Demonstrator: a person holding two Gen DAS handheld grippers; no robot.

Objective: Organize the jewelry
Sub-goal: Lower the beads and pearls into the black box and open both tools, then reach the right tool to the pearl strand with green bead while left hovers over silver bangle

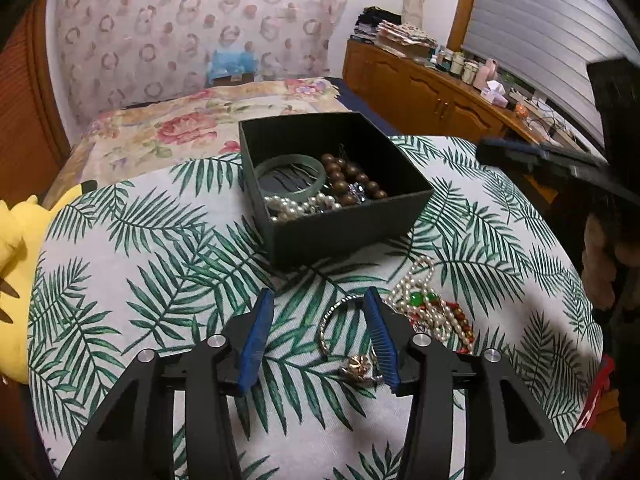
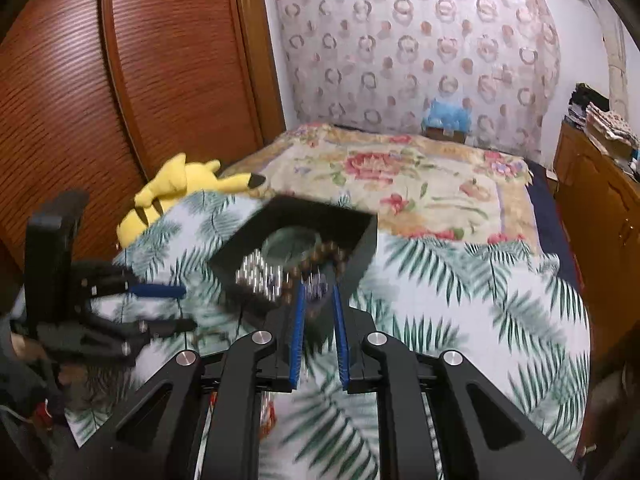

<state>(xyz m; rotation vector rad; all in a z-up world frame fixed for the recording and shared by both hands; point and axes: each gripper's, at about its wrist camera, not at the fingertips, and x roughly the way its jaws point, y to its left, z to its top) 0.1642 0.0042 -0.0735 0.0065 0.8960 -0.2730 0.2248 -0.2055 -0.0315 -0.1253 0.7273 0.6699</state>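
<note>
A dark green box (image 1: 360,222) sits on the leaf-print cloth (image 1: 132,280). It holds a green bangle (image 1: 290,162), brown beads (image 1: 352,182) and pearls (image 1: 298,206). My left gripper (image 1: 320,300) is open just above the cloth in front of the box. A silver bangle (image 1: 334,322) and a gold brooch (image 1: 358,368) lie between its fingers. A heap of pearl and red bead strings (image 1: 434,310) lies to its right. My right gripper (image 2: 318,292) hovers at the near corner of the box (image 2: 362,260), jaws narrowly parted, nothing visibly held; that view is blurred.
A yellow plush toy (image 1: 12,248) lies at the cloth's left edge. A floral bedspread (image 1: 192,128) lies behind. A wooden cabinet (image 1: 420,92) with clutter stands at the right. A wooden wardrobe (image 2: 120,80) stands at the left.
</note>
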